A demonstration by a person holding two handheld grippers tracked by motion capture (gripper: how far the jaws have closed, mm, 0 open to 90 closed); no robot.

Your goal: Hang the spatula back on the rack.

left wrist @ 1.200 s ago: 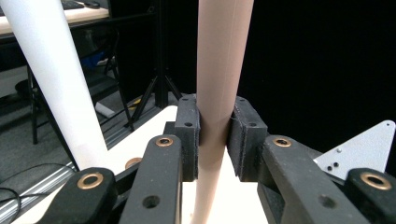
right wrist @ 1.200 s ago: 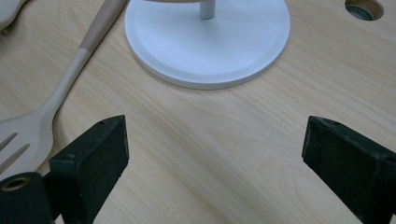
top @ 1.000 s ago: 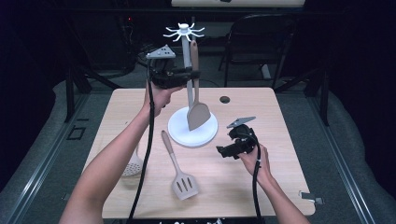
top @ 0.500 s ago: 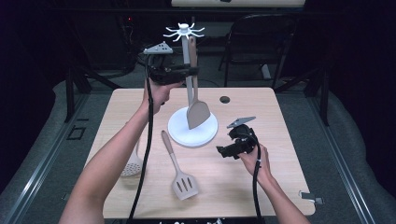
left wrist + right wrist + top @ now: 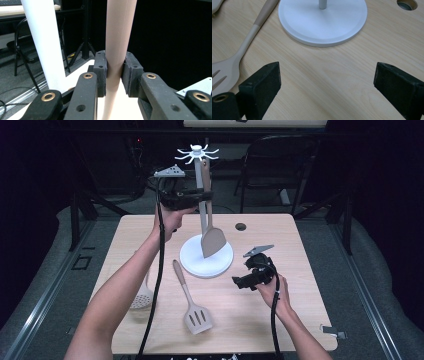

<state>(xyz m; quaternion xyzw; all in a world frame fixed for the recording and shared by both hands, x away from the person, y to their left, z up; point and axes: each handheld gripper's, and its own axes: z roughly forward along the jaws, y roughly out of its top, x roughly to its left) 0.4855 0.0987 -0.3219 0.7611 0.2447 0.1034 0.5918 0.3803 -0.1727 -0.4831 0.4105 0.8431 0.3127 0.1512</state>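
Beside the white stand (image 5: 206, 257), left gripper (image 5: 204, 196) clamps the solid turner's handle (image 5: 117, 40), raised further toward the hooks since a second ago; hanging appears imminent; right gripper (image 5: 240, 283) idle, jaws apart

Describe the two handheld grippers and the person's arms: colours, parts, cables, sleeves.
Both the left gripper and the right gripper are black, each topped by a grey three-cornered plate and trailing a black cable. The black jaws have brass-coloured pivot rivets and blocky pads. The forearms are bare, with no sleeves in view.
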